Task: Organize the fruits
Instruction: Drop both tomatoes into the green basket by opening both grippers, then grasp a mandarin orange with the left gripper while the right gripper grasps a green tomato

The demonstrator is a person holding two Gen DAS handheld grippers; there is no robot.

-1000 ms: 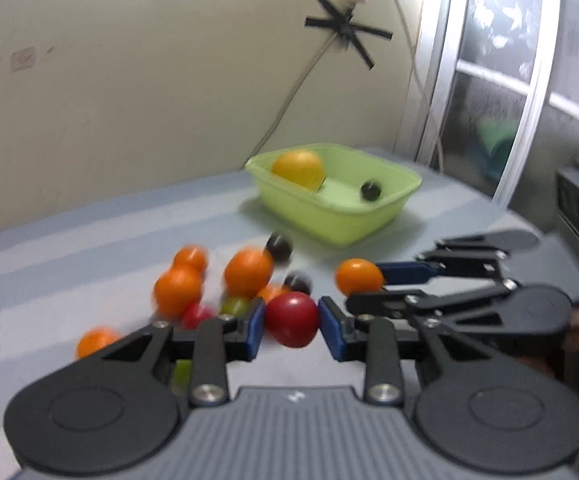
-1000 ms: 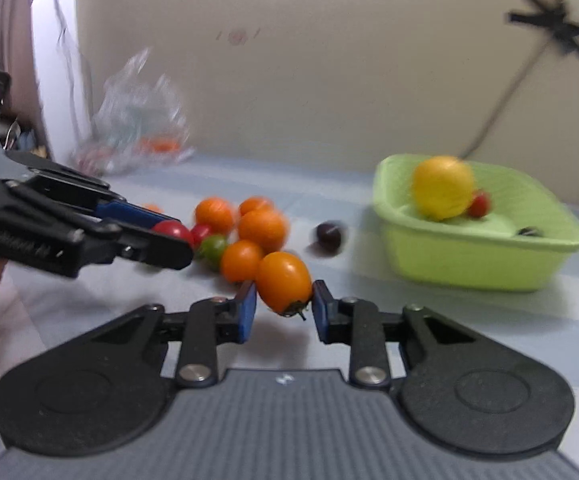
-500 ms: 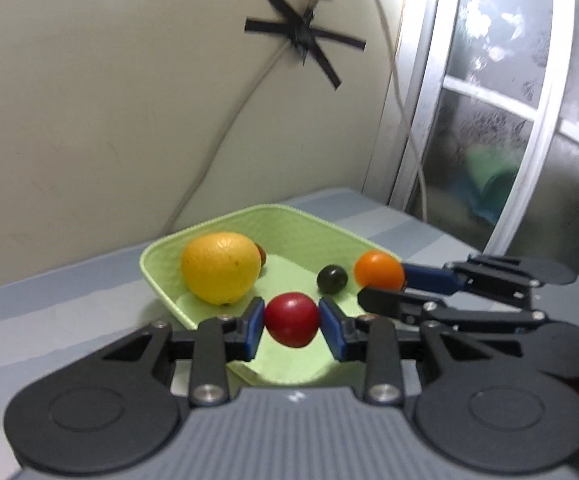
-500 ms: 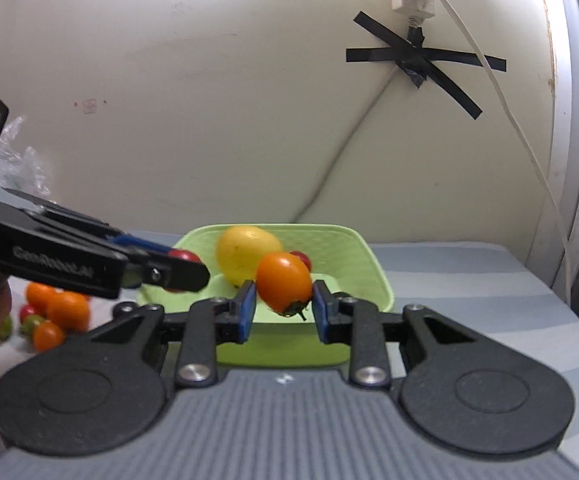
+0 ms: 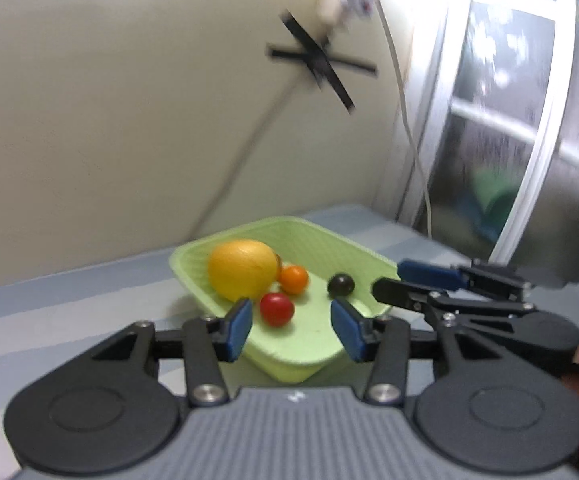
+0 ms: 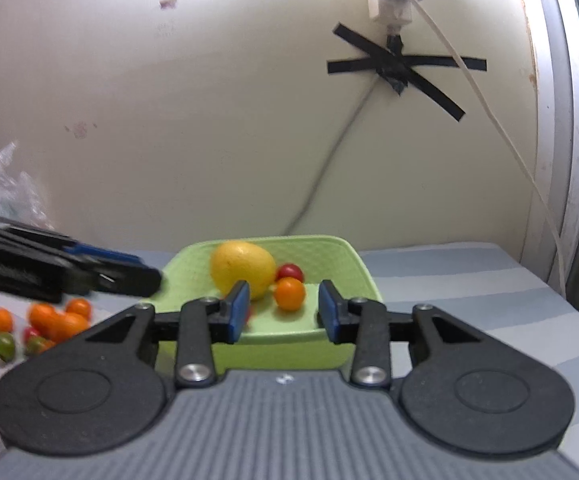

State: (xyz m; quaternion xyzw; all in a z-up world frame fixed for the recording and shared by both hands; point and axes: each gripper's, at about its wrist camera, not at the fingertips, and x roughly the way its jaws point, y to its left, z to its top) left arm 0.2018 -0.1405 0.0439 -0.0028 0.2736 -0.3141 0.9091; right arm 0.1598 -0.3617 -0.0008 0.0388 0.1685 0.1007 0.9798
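A light green basket (image 5: 341, 356) (image 6: 353, 264) stands on the striped table by the wall. In it lie a big yellow citrus fruit (image 5: 243, 274) (image 6: 241, 268), an orange tomato (image 5: 294, 279) (image 6: 289, 294), a red tomato (image 5: 276, 309) and a small dark fruit (image 5: 340, 284). A second red tomato (image 6: 290, 271) shows behind the orange one. My left gripper (image 5: 291, 330) is open and empty over the basket's near rim. My right gripper (image 6: 283, 312) is open and empty at the basket's other side; it also shows in the left wrist view (image 5: 401, 280).
Several orange, red and green tomatoes (image 6: 45, 324) lie loose on the table left of the basket. A crumpled plastic bag (image 6: 7, 196) sits at the far left by the wall. A taped cable (image 6: 393, 68) hangs on the wall; a window frame (image 5: 529, 160) is on the right.
Both grippers have opened. The red tomato has dropped from the left gripper and the orange tomato from the right gripper; both now lie in the basket.
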